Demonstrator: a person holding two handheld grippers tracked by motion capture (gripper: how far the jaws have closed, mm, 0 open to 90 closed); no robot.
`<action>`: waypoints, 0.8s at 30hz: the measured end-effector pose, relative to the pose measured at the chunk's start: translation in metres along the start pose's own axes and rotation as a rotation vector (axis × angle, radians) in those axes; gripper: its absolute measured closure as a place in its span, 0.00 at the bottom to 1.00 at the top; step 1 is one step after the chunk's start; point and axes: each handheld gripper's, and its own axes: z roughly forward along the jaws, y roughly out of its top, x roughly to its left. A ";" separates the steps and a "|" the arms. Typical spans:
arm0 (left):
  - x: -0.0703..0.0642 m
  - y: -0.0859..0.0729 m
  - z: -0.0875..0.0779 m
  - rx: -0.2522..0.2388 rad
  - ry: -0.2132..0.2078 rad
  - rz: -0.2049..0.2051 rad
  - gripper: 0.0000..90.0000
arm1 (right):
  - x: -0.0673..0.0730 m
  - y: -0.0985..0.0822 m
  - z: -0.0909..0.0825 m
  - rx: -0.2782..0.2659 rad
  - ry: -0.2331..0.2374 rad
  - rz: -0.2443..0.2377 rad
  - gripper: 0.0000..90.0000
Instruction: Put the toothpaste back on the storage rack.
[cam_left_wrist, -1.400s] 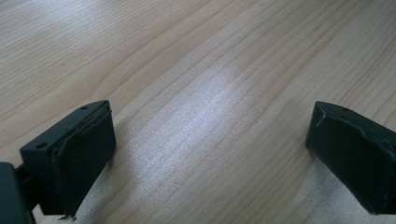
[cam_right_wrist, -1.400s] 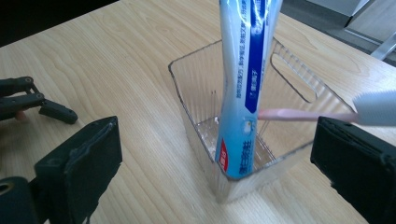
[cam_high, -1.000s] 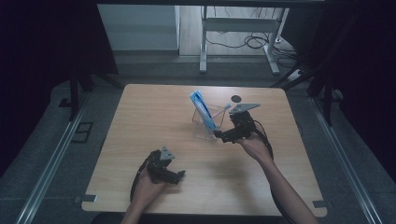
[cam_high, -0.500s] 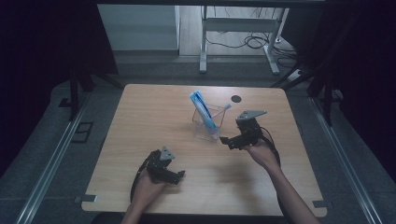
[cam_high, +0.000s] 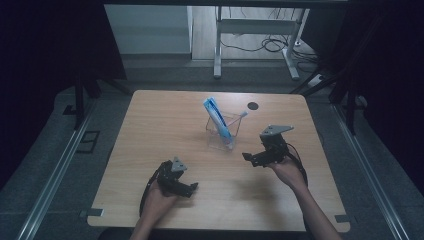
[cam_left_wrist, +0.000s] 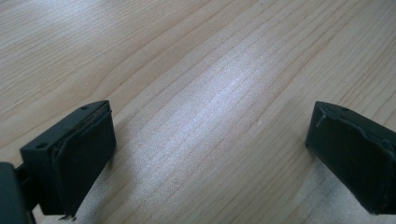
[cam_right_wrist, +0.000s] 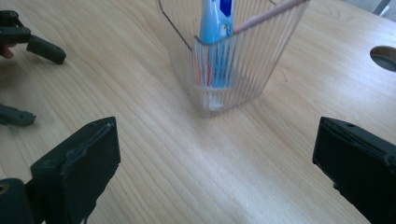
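Note:
A clear ribbed cup (cam_high: 223, 133) stands mid-table and holds a blue toothpaste tube (cam_high: 215, 114) and a toothbrush (cam_high: 239, 116) that leans to the right. My right gripper (cam_high: 251, 159) hovers open just right of and nearer than the cup, with nothing between its jaws. In the right gripper view the cup (cam_right_wrist: 229, 74), the tube (cam_right_wrist: 215, 28) and the brush handle (cam_right_wrist: 271, 14) lie ahead of the gripper (cam_right_wrist: 219, 163). My left gripper (cam_high: 190, 189) rests low at the table's near left. It is open over bare wood (cam_left_wrist: 212, 149).
The wooden table (cam_high: 160, 130) has a round cable hole (cam_high: 253, 105) at the back right, also seen as the hole (cam_right_wrist: 385, 56) beyond the cup. A desk frame and cables stand on the floor behind. The left gripper (cam_right_wrist: 46, 87) lies at the far left.
My right gripper has drawn back from the cup toward the near edge and a little to the right. The left gripper and the cup's contents have stayed put.

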 end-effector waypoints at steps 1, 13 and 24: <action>0.000 0.000 0.000 0.000 0.000 0.000 0.02 | 0.000 -0.002 -0.001 0.000 -0.001 0.001 0.01; -0.001 0.000 0.000 -0.003 0.005 -0.003 0.02 | -0.004 -0.024 -0.014 -0.001 -0.020 0.020 0.01; -0.001 0.000 0.000 -0.003 0.006 -0.004 0.02 | -0.006 -0.041 -0.026 0.005 -0.043 0.027 0.01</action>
